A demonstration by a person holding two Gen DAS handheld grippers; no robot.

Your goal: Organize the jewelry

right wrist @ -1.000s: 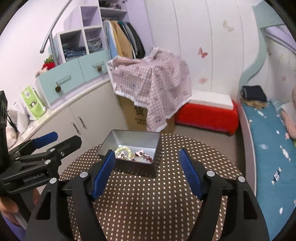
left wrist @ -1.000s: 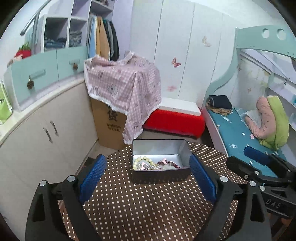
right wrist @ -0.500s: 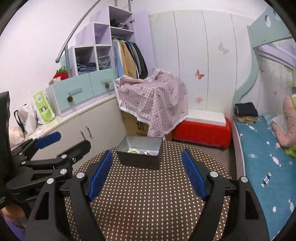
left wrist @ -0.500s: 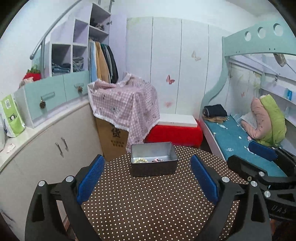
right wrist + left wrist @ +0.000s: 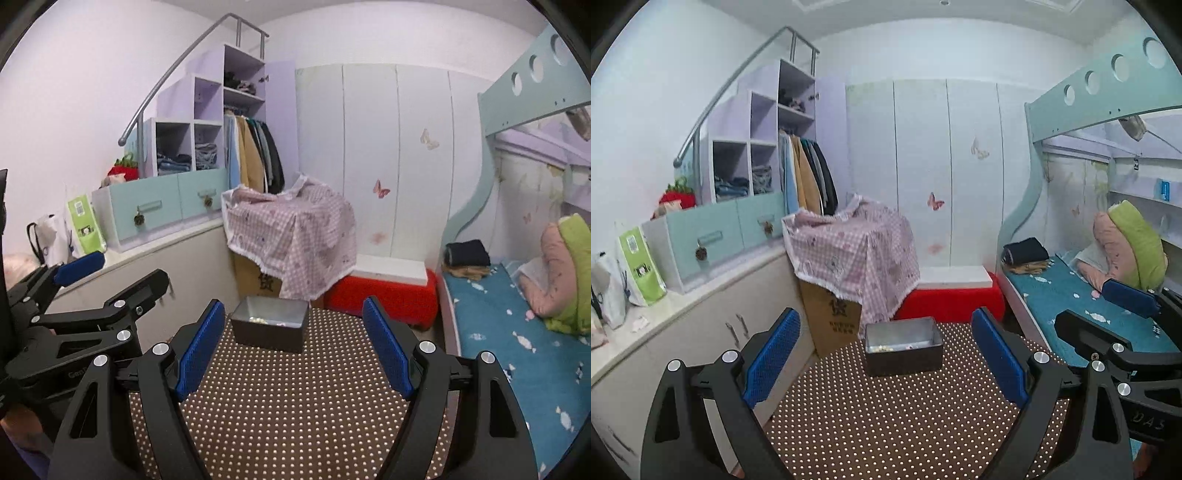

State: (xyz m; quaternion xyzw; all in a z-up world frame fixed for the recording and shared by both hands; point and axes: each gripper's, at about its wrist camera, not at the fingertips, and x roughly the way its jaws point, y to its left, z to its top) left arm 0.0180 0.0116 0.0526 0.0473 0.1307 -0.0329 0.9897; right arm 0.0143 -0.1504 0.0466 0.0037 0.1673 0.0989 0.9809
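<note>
A grey metal tin (image 5: pixel 903 345) stands at the far edge of the brown dotted table (image 5: pixel 886 424). Beaded jewelry (image 5: pixel 886 347) lies inside it, mostly hidden by the tin's near wall. The tin also shows in the right wrist view (image 5: pixel 269 324). My left gripper (image 5: pixel 886 358) is open and empty, well back from the tin. My right gripper (image 5: pixel 293 350) is open and empty, also back from the tin. Each gripper shows at the edge of the other's view.
Beyond the table stand a cardboard box under a pink checked cloth (image 5: pixel 855 254) and a red stool (image 5: pixel 949 302). White cabinets (image 5: pixel 701 332) run along the left. A bed with a teal sheet (image 5: pixel 1100 310) is on the right.
Both grippers have pulled back and tilted up from the tin, so it looks smaller and farther. Both stay open and empty.
</note>
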